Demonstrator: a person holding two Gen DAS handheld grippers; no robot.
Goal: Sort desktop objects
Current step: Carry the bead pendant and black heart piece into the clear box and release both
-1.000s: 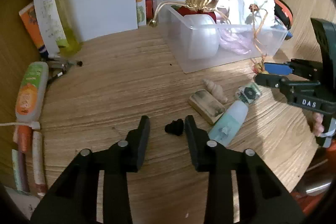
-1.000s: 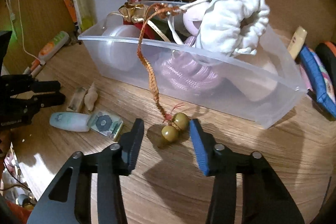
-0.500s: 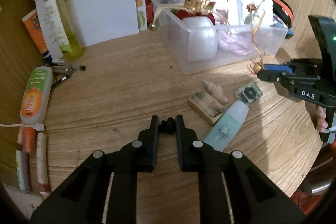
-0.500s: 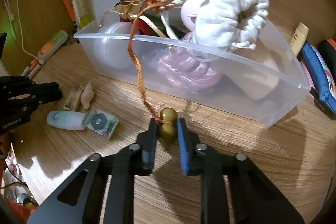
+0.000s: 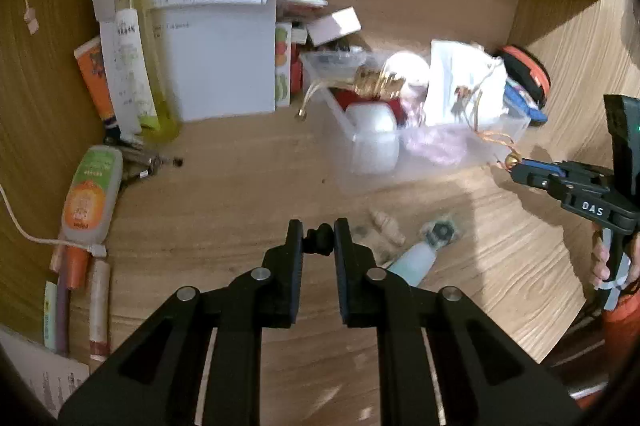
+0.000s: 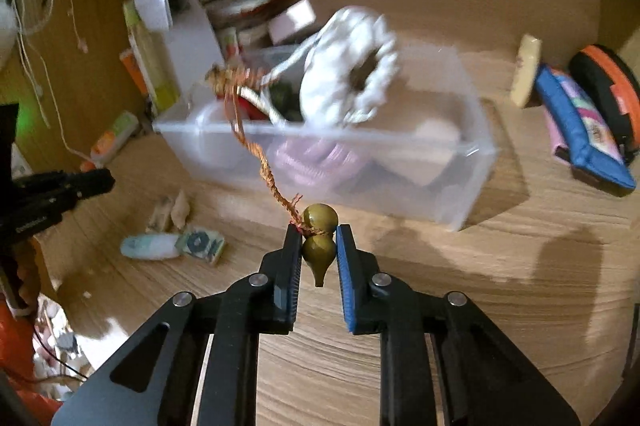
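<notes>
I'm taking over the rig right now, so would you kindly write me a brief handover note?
Left gripper: shut on the small black piece.
Right gripper: shut on the gourd charm; its braided cord runs into the clear bin.
Done: both items gripped.
Left: place both; still on the desk are the pale bottle, shell and orange-label tube.

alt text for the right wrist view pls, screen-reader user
The right tool is shut on a small olive-green gourd-shaped charm, whose braided orange cord runs up into a clear plastic storage bin on the wooden desk. The bin holds a white drawstring pouch and a purple coil, and the black left tool enters at the left edge.
</notes>
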